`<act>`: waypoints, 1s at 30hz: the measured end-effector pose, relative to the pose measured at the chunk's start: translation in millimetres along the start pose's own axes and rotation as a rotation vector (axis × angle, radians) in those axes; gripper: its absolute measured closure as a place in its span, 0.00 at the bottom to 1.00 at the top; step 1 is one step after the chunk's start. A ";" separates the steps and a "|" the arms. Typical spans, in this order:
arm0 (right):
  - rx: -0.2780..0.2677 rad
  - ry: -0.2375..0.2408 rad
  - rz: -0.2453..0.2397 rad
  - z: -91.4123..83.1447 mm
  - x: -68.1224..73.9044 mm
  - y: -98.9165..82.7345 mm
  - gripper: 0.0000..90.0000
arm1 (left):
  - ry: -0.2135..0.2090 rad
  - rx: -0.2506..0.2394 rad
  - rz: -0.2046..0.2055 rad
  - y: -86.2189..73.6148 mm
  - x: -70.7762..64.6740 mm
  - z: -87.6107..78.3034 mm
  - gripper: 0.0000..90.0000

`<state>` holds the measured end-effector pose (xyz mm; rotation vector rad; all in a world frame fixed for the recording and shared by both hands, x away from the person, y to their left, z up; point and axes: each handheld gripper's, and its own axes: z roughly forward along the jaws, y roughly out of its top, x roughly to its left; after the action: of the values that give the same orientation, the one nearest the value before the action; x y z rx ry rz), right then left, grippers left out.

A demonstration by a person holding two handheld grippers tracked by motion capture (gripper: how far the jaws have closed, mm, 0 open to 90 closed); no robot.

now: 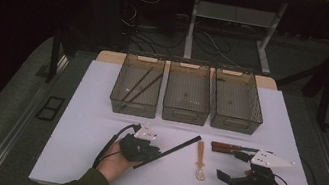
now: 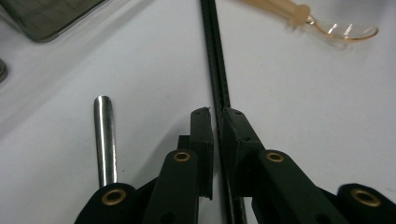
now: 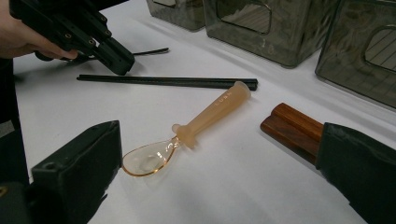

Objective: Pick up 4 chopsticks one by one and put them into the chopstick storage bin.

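Note:
A long black chopstick (image 1: 174, 149) lies slantwise on the white table (image 1: 88, 110). My left gripper (image 1: 151, 152) sits over its near end. In the left gripper view the chopstick (image 2: 216, 56) runs between the two jaws, and the left gripper (image 2: 218, 114) is shut on it. A translucent orange spoon (image 1: 200, 161) lies to the right of it. My right gripper (image 1: 232, 166) stands wide open, low over the table. In the right gripper view the spoon (image 3: 187, 133) lies between the jaws of the right gripper (image 3: 210, 140), and two wooden handles (image 3: 292, 128) touch the right jaw.
Three smoky translucent bins stand in a row at the back: the left bin (image 1: 133, 105) holds dark sticks, then come the middle bin (image 1: 184, 115) and the right bin (image 1: 235, 124). A metal utensil handle (image 2: 105, 135) lies beside the left gripper. The table's front edge is near both hands.

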<state>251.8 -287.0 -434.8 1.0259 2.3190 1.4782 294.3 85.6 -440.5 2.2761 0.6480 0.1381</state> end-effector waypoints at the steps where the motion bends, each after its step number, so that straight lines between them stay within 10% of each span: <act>1: 0.000 0.000 -0.001 0.1 -0.4 -0.1 0.01 | -0.003 0.001 0.001 0.0 -0.4 0.4 0.91; 16: 0.002 0.002 -0.002 0.0 0.7 0.1 0.01 | 0.060 0.030 0.051 -0.9 -2.3 5.6 0.94; 30: 0.006 0.004 -0.005 1.2 1.3 0.0 0.01 | 0.027 0.013 -0.019 -3.1 4.1 5.9 0.96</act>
<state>251.4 -285.3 -435.1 1.0190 2.3291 1.4735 298.2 85.6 -447.3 2.2832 0.6858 0.1565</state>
